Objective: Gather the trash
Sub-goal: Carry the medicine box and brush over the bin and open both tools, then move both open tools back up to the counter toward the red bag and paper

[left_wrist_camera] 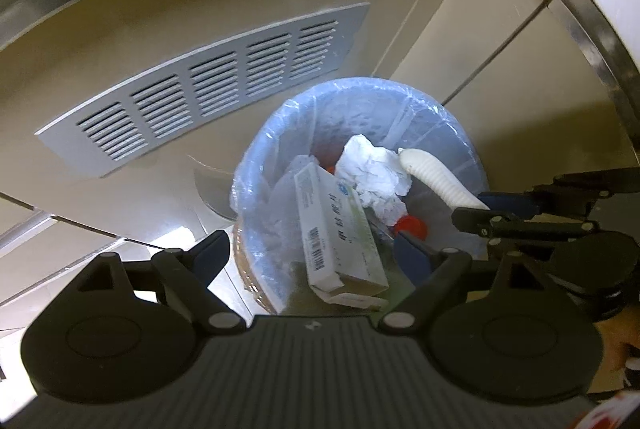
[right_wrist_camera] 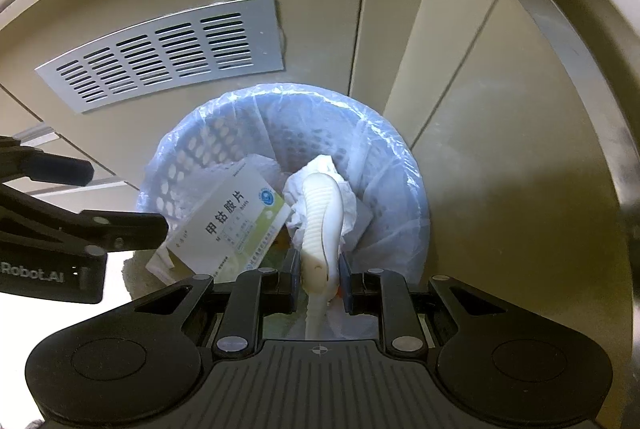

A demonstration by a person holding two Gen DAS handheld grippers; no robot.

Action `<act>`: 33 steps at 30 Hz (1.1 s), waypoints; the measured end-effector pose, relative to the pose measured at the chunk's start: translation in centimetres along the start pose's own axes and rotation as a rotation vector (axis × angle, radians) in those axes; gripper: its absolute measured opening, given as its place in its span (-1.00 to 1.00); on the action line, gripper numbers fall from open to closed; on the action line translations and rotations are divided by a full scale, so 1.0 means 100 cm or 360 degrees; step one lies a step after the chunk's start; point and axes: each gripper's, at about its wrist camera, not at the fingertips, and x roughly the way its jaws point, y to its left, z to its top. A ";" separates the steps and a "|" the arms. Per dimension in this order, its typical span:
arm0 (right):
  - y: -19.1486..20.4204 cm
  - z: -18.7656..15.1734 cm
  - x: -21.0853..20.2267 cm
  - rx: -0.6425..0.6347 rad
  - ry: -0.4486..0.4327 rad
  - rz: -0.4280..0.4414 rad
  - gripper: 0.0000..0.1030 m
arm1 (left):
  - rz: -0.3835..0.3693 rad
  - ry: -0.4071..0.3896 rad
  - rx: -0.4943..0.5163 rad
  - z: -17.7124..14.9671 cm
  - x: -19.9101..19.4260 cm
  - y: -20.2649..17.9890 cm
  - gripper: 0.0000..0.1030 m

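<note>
A round bin with a clear blue liner (left_wrist_camera: 260,149) (right_wrist_camera: 392,157) stands on the floor. Inside lie a white medicine box (left_wrist_camera: 336,225) (right_wrist_camera: 236,221), crumpled white tissue (left_wrist_camera: 372,169) (right_wrist_camera: 296,189) and a red cap (left_wrist_camera: 412,227). My left gripper (left_wrist_camera: 312,249) is open and empty above the bin's near rim. My right gripper (right_wrist_camera: 319,269) is shut on a white ribbed plastic handle (right_wrist_camera: 322,213) and holds it over the bin; it also shows in the left wrist view (left_wrist_camera: 436,177), where the right gripper (left_wrist_camera: 486,207) comes in from the right.
A grey slotted vent panel (left_wrist_camera: 208,85) (right_wrist_camera: 168,53) sits on the beige cabinet wall behind the bin. A metal-edged curved counter rim (left_wrist_camera: 592,29) (right_wrist_camera: 580,41) arches overhead on the right. My left gripper shows at the left in the right wrist view (right_wrist_camera: 120,225).
</note>
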 end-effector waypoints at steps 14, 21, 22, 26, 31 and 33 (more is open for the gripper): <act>-0.002 0.011 0.000 0.0086 -0.0150 0.0114 -0.44 | 0.0052 -0.0030 -0.0065 -0.009 -0.015 0.019 0.69; -0.003 0.008 -0.002 0.0087 -0.0149 0.0088 0.29 | 0.0067 -0.0036 -0.0084 -0.019 -0.020 0.027 0.69; -0.002 0.007 -0.003 0.0085 -0.0145 0.0087 0.29 | 0.0068 -0.0038 -0.0084 -0.020 -0.021 0.028 0.69; 0.001 0.005 -0.007 0.0082 -0.0148 0.0082 0.29 | 0.0066 -0.0057 -0.0075 -0.021 -0.027 0.030 0.69; 0.006 0.003 -0.016 0.0078 -0.0170 0.0074 0.29 | 0.0063 -0.0098 -0.0066 -0.021 -0.037 0.030 0.69; 0.007 0.003 -0.021 0.0079 -0.0181 0.0074 0.29 | 0.0062 -0.0119 -0.0059 -0.021 -0.042 0.030 0.69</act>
